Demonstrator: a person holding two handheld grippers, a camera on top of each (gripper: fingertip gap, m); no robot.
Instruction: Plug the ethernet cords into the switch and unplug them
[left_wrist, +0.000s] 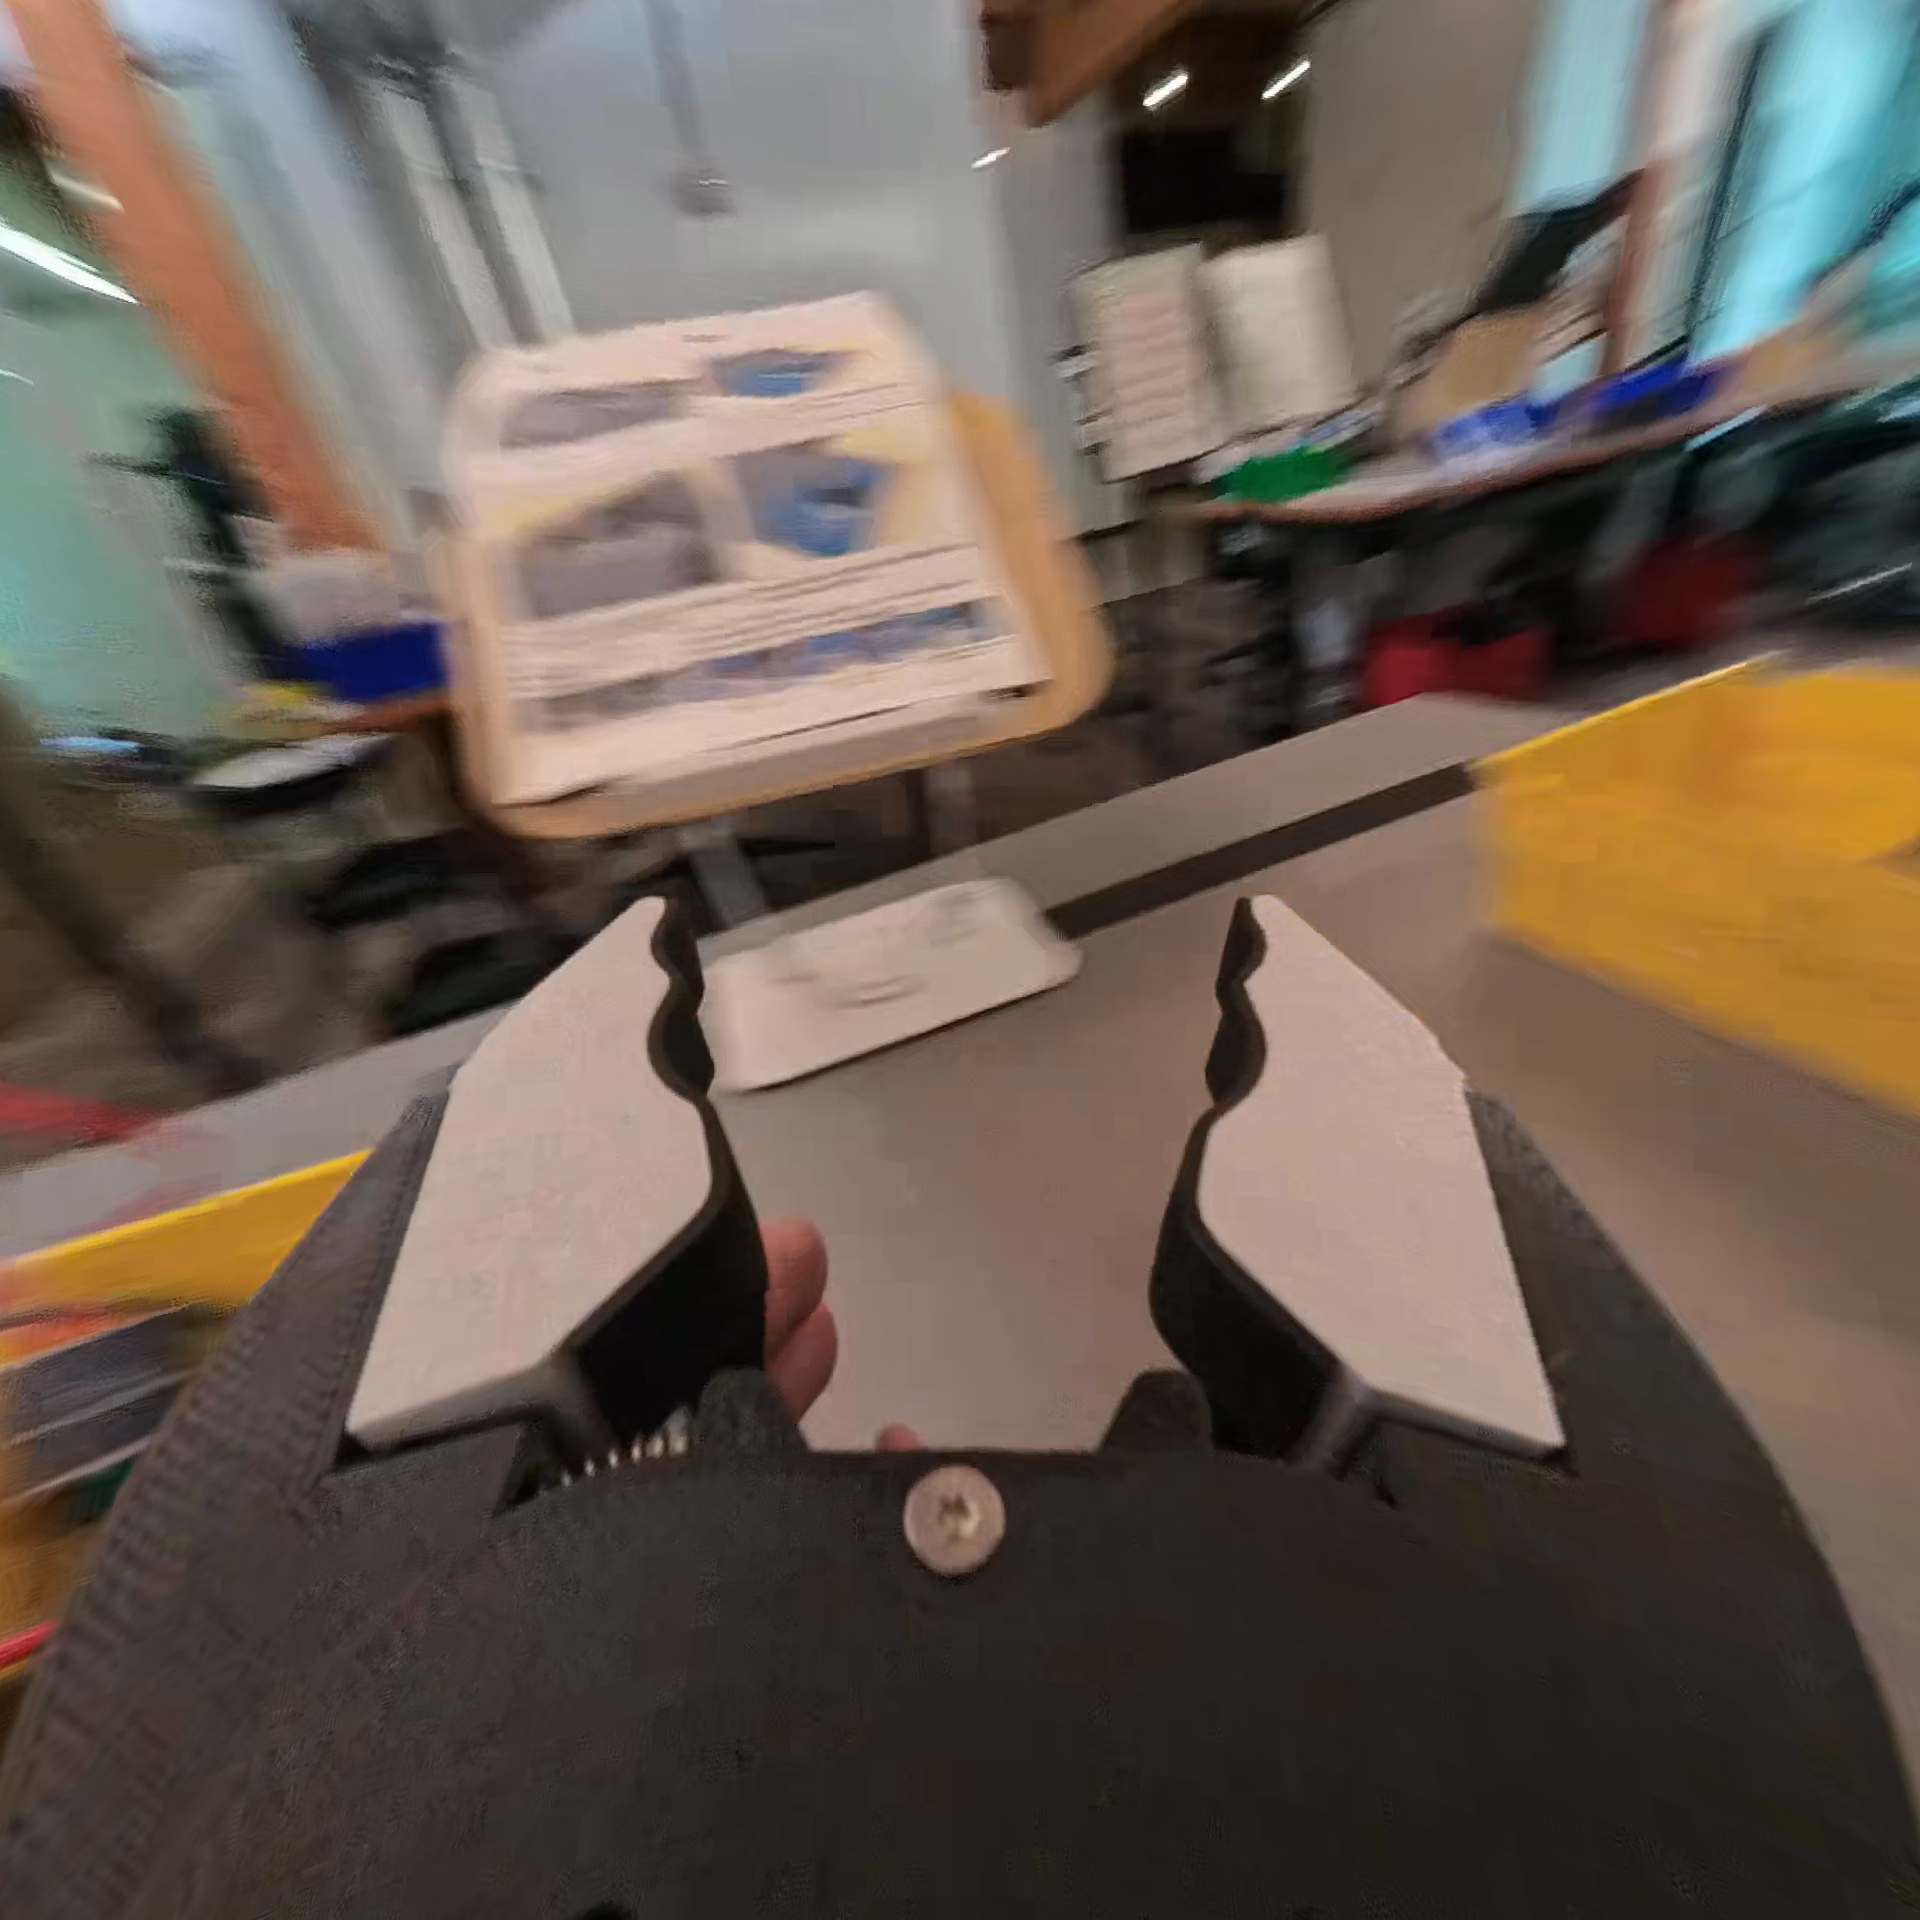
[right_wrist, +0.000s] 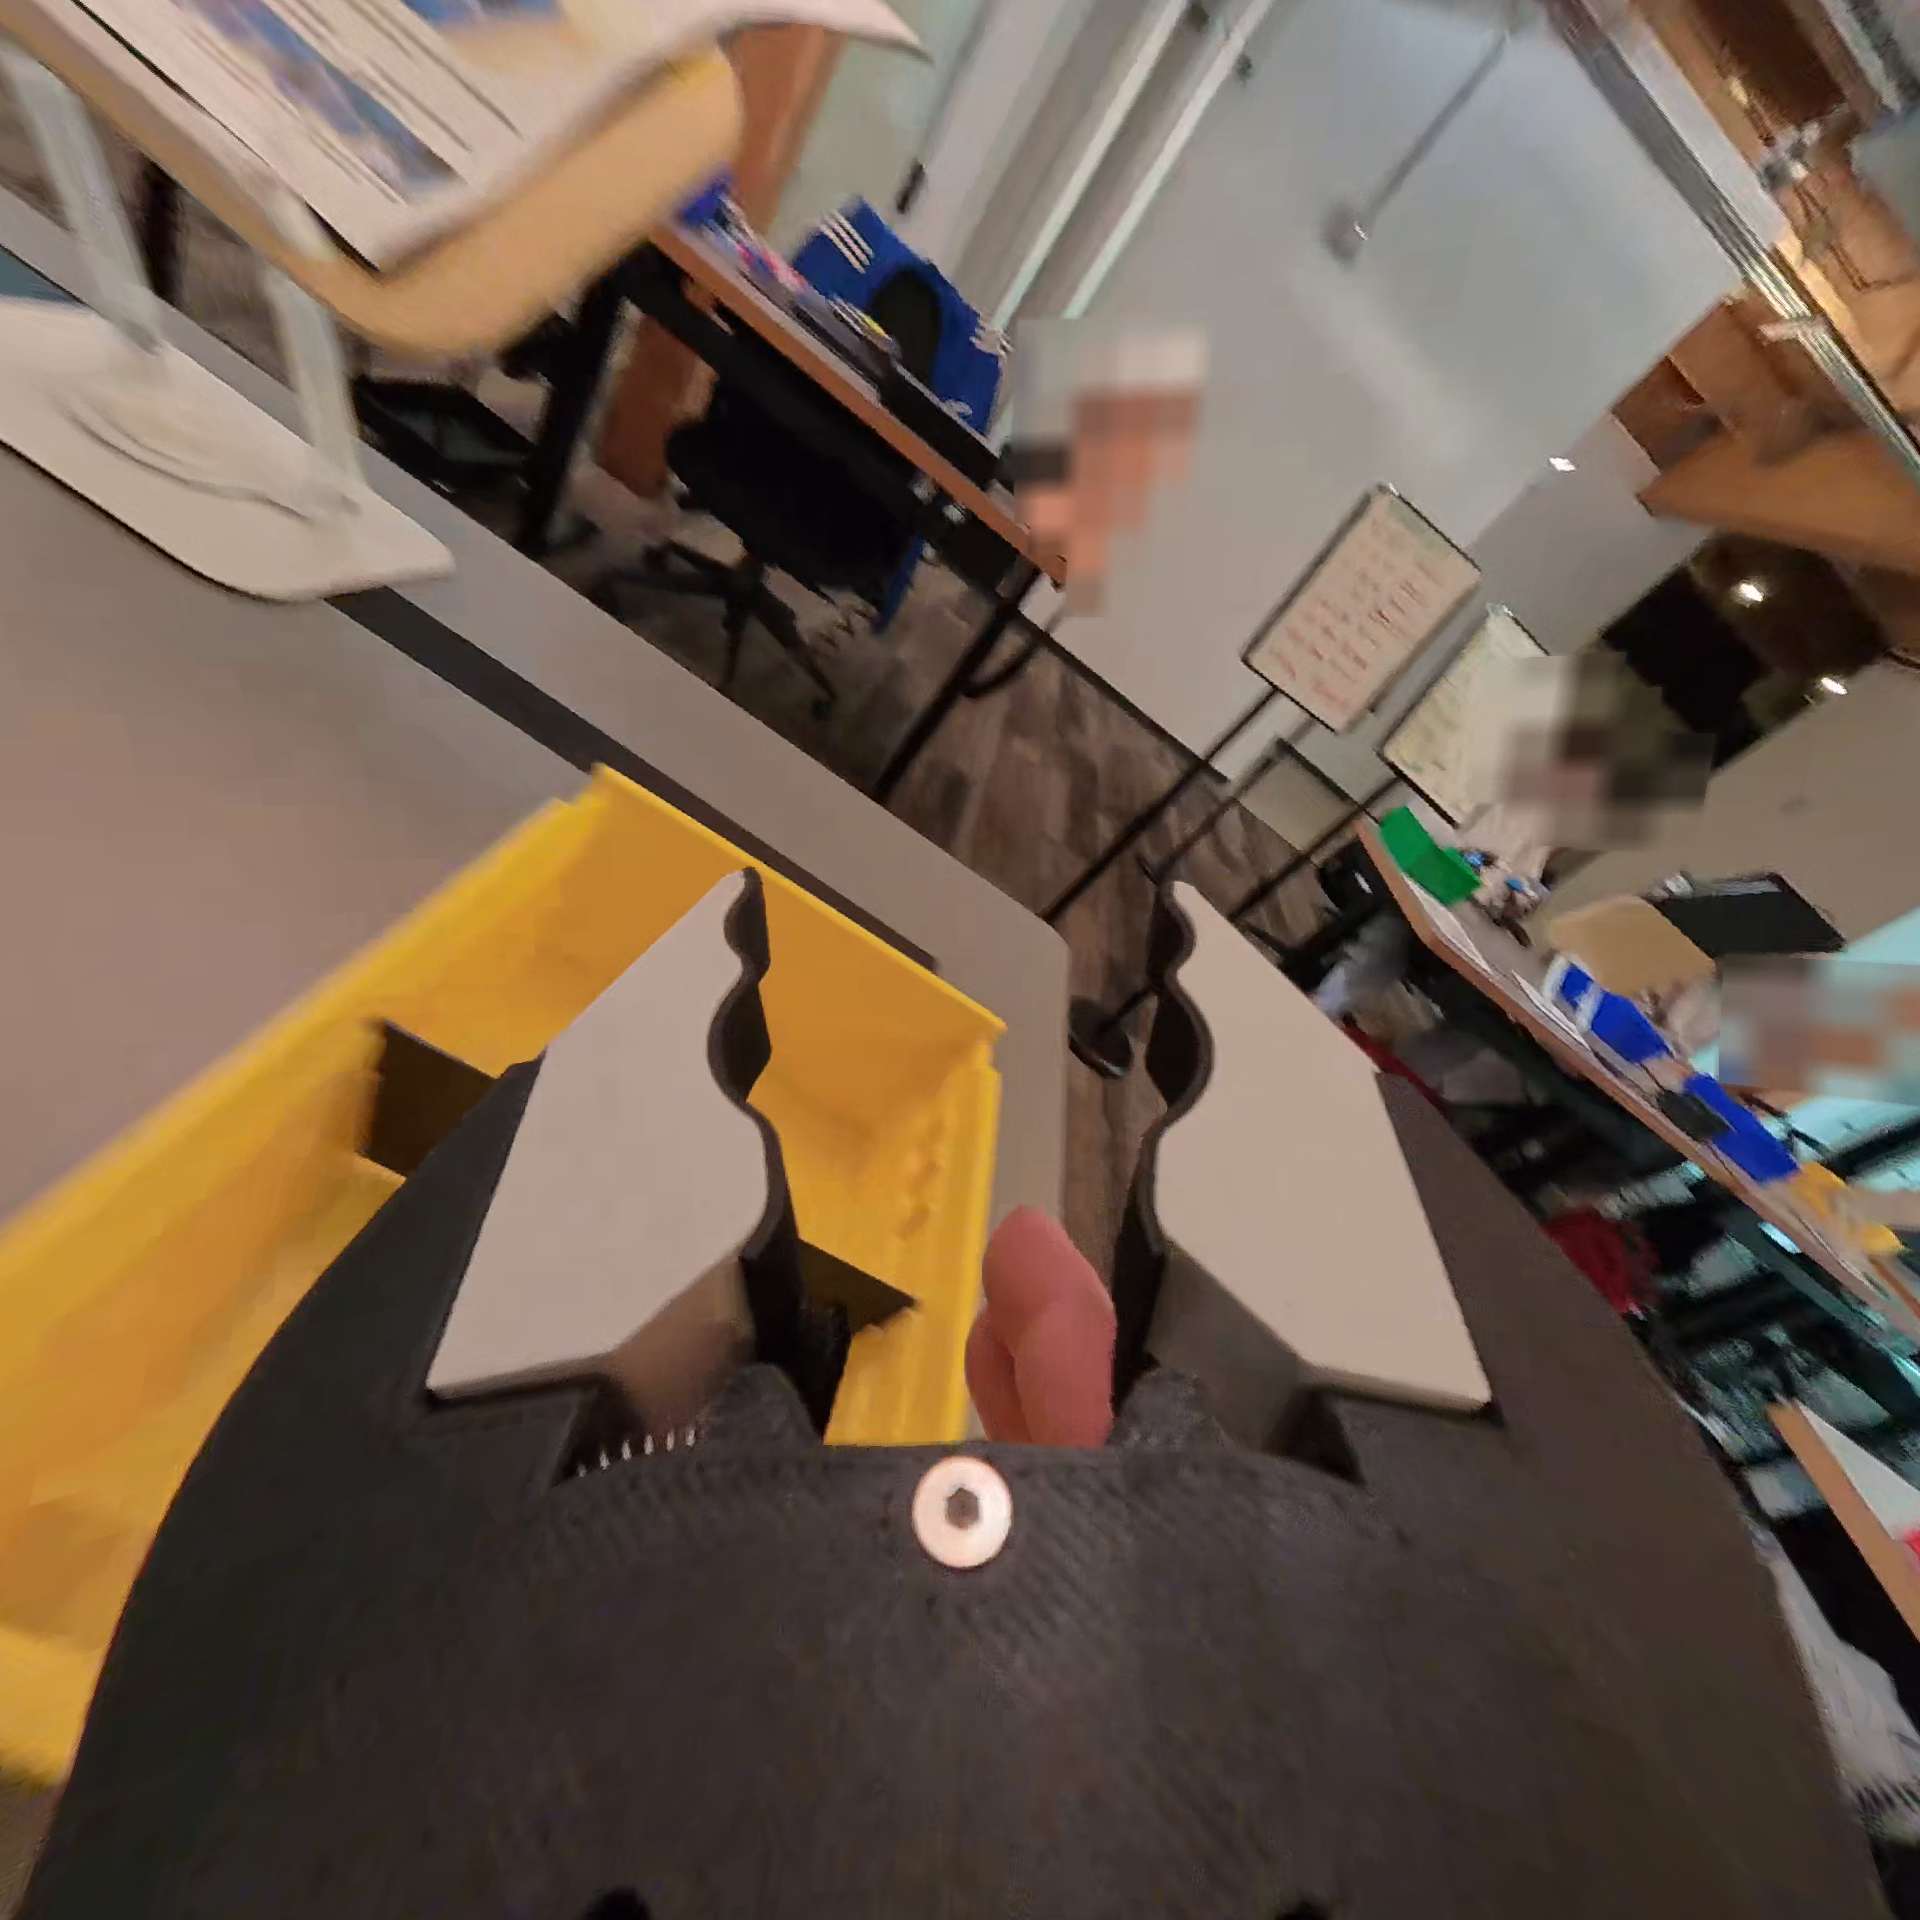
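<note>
The left claw (left_wrist: 956, 925) and right claw (right_wrist: 961, 904) both gape wide, empty, above the grey table (left_wrist: 987, 1195). No cords or switch show; best to look inside the yellow bin (right_wrist: 883, 997) first.

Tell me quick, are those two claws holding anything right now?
Left claw: open, holding nothing.
Right claw: open, holding nothing, above a yellow bin.

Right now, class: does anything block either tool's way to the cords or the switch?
Cannot tell: neither cords nor switch show in either view. The left tool hangs open over the grey table, a white stand base ahead. The right tool is open above a yellow bin.
</note>
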